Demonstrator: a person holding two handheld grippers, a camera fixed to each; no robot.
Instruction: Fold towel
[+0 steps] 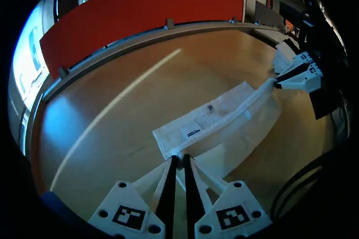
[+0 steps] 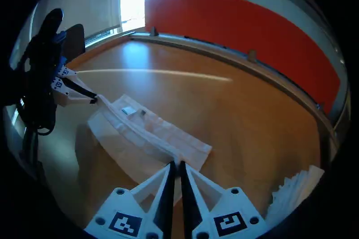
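Observation:
A thin white towel (image 1: 211, 120) with a small label is stretched between both grippers above the wooden table (image 1: 134, 104). One half lies flat on the table and the raised edge sags in a shallow arc. At the bottom of the left gripper view, my left gripper (image 1: 179, 160) is shut on one corner of that edge. My right gripper (image 1: 274, 84) pinches the other corner at the upper right. In the right gripper view, the right gripper (image 2: 176, 165) is shut on the towel (image 2: 148, 133), and the left gripper (image 2: 93, 100) holds the far end, with a dark-sleeved person behind it.
A pile of folded white cloths (image 2: 294, 189) sits at the table's near right edge, also visible as white cloths (image 1: 282, 57) beside the right gripper. A red partition (image 1: 143, 10) runs along the table's far edge. A dark chair (image 2: 74, 41) stands by the window.

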